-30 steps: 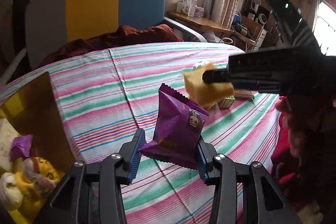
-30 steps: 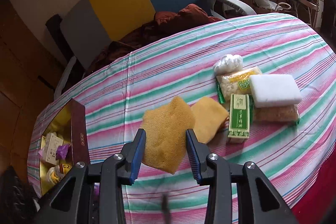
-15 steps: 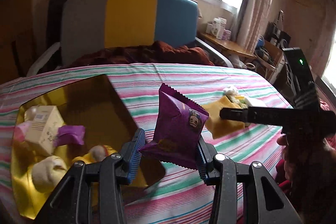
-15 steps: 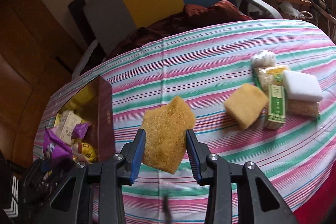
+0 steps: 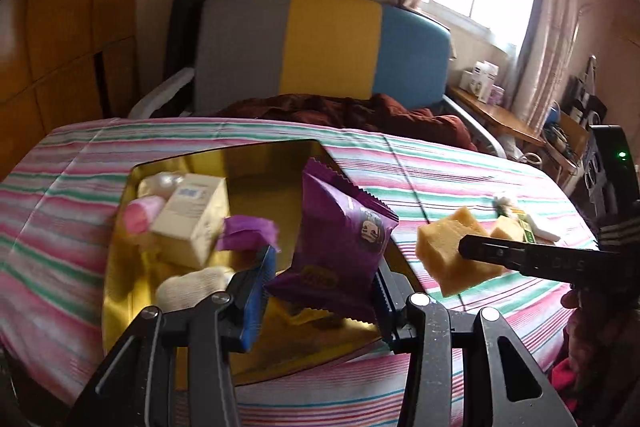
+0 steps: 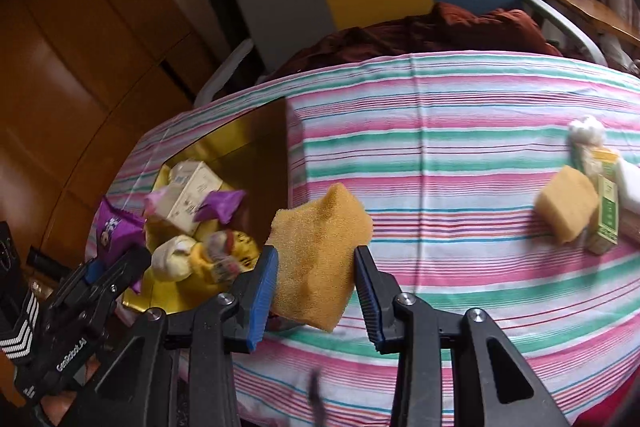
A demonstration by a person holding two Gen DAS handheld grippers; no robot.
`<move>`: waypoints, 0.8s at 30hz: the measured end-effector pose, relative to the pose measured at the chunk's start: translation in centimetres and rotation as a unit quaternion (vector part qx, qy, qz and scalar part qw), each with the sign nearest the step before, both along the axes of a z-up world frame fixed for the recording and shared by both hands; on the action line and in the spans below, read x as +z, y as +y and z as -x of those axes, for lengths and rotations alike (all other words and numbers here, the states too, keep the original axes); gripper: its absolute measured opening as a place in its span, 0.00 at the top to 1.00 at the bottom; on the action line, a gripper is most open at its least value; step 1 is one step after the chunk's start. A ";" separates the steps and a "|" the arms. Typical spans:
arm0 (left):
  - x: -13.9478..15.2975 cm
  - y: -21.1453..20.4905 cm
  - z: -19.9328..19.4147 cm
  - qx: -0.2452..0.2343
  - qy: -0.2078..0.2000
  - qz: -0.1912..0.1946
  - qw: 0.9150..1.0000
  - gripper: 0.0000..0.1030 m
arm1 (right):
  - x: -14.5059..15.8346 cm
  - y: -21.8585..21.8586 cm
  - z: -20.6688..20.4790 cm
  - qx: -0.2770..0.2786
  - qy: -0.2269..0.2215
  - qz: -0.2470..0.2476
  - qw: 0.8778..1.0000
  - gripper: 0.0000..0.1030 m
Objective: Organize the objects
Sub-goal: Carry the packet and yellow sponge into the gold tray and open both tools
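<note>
Within the last second both grippers have swung away from the loose pile at the table's far right and now hang at the gold-lined box [image 5: 120, 291], so both loads look ready to be dropped in, a judgement from their position only. A second ago the left wrist view showed mostly bare striped tablecloth [image 5: 460, 179] with the box just at 9 o'clock; now the box fills the view from 9 to 6 o'clock. The left gripper [image 5: 322, 283] is clamped on a purple snack packet [image 5: 340, 247], which hangs above the box's near right corner. The packet is puffy, glossy, with crimped zigzag seals and a small cartoon face on its front. The right gripper [image 6: 314, 281] pinches a yellow sponge [image 6: 318, 259], held just past the box's right wall, over the cloth at about 3 o'clock from the box. The sponge is coarse-pored and squeezed narrow between the blue pads. Inside the box lie a cream carton [image 5: 192, 219], a purple wrapper [image 5: 248, 233] and a pink roll [image 5: 138, 219]. A second sponge [image 6: 568, 209] and a green carton [image 6: 606, 219] wait on the table at 3 o'clock.
</note>
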State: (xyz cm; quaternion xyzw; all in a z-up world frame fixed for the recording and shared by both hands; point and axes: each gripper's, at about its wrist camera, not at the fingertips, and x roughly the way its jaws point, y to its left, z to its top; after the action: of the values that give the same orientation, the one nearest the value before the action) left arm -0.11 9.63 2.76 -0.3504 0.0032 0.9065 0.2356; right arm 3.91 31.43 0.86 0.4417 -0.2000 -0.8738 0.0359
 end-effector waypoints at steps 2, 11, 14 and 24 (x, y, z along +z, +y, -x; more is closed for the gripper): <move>-0.2 -0.9 -0.1 0.010 -0.001 0.001 1.000 0.55 | 0.1 -0.7 0.2 0.009 0.001 0.001 1.000 0.63; -0.7 -6.6 -0.2 0.074 -0.014 0.000 0.997 0.55 | -0.2 -4.5 1.2 0.058 -0.001 0.000 0.998 0.63; -1.3 -8.8 -0.3 0.099 -0.031 -0.002 0.995 0.55 | -0.5 -6.0 1.6 0.081 -0.008 -0.002 0.997 0.63; -4.1 -10.3 1.1 0.128 -0.060 0.005 0.990 0.54 | -2.3 -10.6 3.4 0.140 -0.027 -0.016 0.990 0.63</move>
State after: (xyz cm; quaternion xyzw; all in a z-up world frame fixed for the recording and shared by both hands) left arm -1.26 -0.67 -1.30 -0.4032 -0.0514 0.9063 0.1156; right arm 0.53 20.81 -1.45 0.4889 -0.1232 -0.8513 0.1453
